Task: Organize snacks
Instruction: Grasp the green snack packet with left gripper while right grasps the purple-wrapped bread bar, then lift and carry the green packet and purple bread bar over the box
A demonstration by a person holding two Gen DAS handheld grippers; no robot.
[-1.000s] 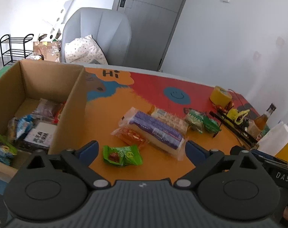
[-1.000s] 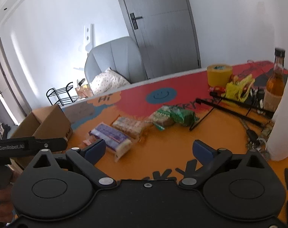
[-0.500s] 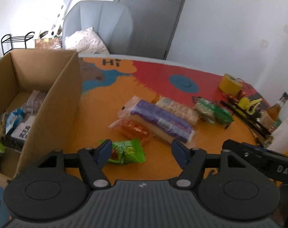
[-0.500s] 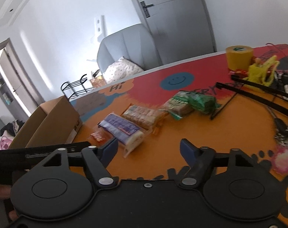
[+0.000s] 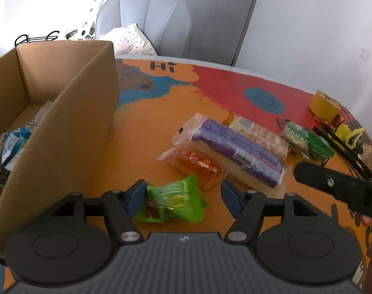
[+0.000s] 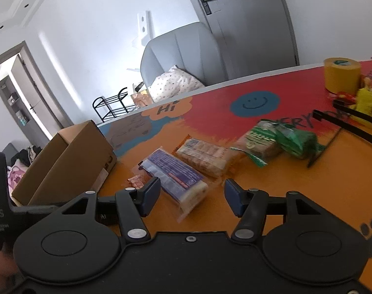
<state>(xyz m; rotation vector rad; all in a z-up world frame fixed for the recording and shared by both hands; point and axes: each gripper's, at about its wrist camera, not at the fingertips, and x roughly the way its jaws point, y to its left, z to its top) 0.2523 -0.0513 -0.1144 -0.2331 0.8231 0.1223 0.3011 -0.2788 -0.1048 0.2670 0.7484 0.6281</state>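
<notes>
Left gripper (image 5: 183, 196) jaws apart, straddling green snack packet (image 5: 172, 202). Right gripper (image 6: 192, 197) jaws apart, over purple-wrapped pack (image 6: 176, 175).

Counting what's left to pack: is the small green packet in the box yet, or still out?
Out. The green packet lies on the table, between the open left gripper's fingers, beside the box.
</notes>
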